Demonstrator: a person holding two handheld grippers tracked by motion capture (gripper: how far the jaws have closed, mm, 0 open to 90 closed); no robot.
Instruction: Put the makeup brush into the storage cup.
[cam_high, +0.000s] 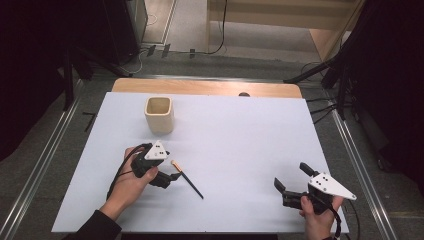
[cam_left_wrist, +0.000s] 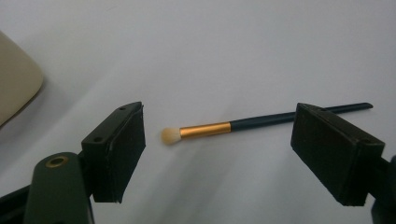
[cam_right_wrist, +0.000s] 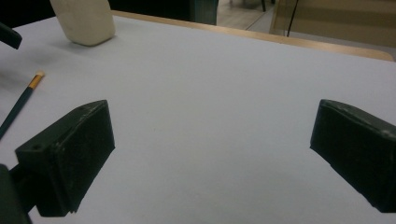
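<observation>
Nearest the person, at the bottom right of the high view, the right gripper (cam_high: 291, 184) is held just above the white table (cam_high: 240, 130), its jaws spread wide with nothing between them; its own view shows bare tabletop between the two black pads (cam_right_wrist: 70, 154).

A little farther in, on the left, the left gripper (cam_high: 172, 178) sits low over the table in the person's left hand (cam_high: 131, 182), tilted down toward a makeup brush (cam_high: 187, 178). The jaws stand apart and released, with no pad pressing on anything. In the left gripper view the brush (cam_left_wrist: 243, 125) lies flat on the table just beyond the two pads, crosswise to them (pale bristle tip toward the left pad (cam_left_wrist: 122, 149), then a gold ferrule, then a dark handle whose far stretch runs behind the top of the right pad). Whether a jaw tip touches the handle cannot be told from the high view, where the two meet closely.

Farther back, toward the table's far left, a cream square cup (cam_high: 159, 114) stands upright, well apart from the brush. Beyond it runs the table's wooden far edge (cam_high: 210, 87).
</observation>
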